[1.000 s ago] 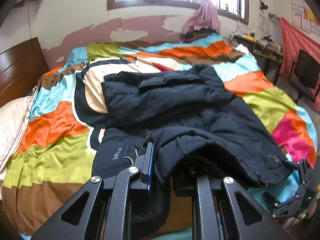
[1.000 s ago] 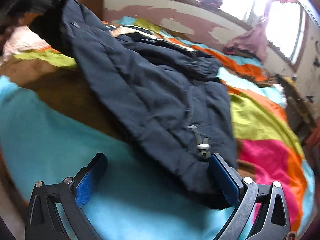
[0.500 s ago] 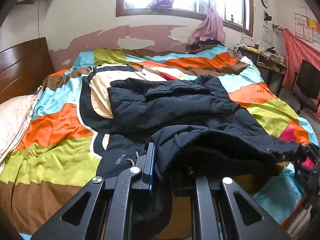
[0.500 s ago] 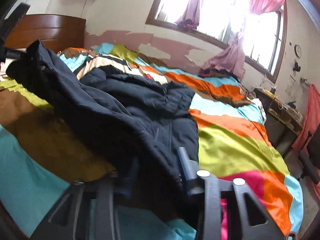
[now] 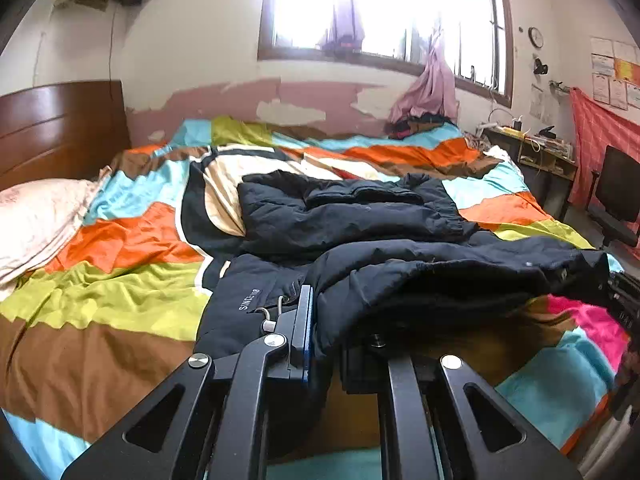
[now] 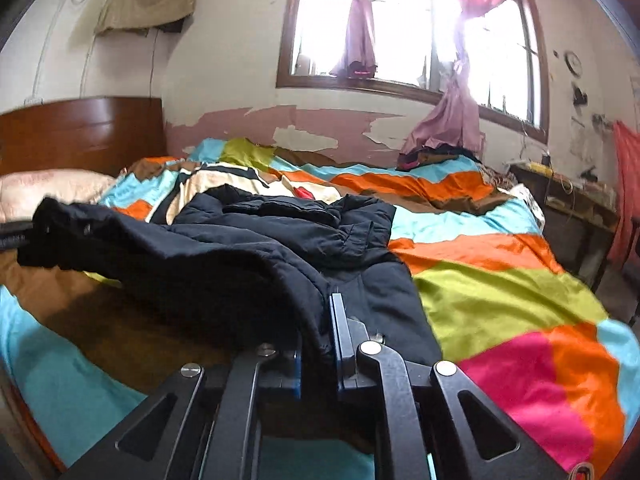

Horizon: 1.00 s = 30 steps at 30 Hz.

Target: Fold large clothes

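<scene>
A large black padded jacket [image 5: 352, 216] lies across the striped bedspread [image 5: 120, 240]; it also shows in the right wrist view [image 6: 280, 240]. My left gripper [image 5: 324, 340] is shut on the jacket's near hem at one corner. My right gripper [image 6: 318, 344] is shut on the hem at the other corner. The hem hangs lifted and stretched between the two grippers, above the bed. The right gripper shows at the right edge of the left wrist view [image 5: 624, 300]. The jacket's upper part still rests on the bed, with a sleeve folded across it.
A pale pillow [image 5: 36, 220] and a wooden headboard [image 5: 60, 128] are at the left. A desk [image 5: 532, 156] and a black chair [image 5: 616, 200] stand at the right of the bed. A window [image 6: 400, 28] with pink curtains is behind.
My right gripper was open beside the hem, then shut on it and lifted it. Both grippers have risen, and the hem now hangs stretched between them.
</scene>
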Each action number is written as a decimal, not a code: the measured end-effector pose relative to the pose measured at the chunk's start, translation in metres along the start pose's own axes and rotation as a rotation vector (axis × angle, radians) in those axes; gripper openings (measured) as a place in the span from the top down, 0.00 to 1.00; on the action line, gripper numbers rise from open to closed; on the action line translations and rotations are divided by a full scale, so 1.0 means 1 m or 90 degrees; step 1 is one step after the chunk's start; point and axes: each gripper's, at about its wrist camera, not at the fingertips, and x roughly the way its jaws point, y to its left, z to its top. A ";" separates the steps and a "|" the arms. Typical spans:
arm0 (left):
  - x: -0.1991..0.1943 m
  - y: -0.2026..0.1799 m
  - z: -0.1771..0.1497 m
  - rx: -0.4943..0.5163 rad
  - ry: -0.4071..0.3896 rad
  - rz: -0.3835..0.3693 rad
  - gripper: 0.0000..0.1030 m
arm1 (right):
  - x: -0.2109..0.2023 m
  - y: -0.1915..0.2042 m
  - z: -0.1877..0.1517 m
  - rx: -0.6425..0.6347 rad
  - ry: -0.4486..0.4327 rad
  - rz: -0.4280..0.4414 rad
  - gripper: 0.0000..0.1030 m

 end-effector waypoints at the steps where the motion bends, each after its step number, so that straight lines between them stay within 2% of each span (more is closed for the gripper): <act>1: -0.005 -0.004 -0.006 0.006 -0.008 0.003 0.92 | -0.004 -0.001 -0.003 0.012 -0.003 0.001 0.91; 10: -0.059 -0.027 -0.039 0.030 -0.052 0.024 0.93 | -0.061 0.012 -0.037 0.031 -0.022 -0.018 0.94; 15: -0.094 -0.027 -0.056 0.017 -0.036 0.014 0.93 | -0.104 0.023 -0.047 0.021 -0.020 -0.003 0.94; 22: -0.142 -0.033 -0.062 0.005 -0.016 0.006 0.93 | -0.162 0.033 -0.050 0.030 -0.010 0.034 0.94; 27: -0.171 -0.040 -0.062 -0.007 -0.017 0.016 0.93 | -0.198 0.040 -0.047 0.008 -0.042 0.058 0.94; 30: -0.178 -0.045 -0.060 -0.025 -0.019 0.017 0.93 | -0.206 0.039 -0.046 0.004 -0.052 0.058 0.94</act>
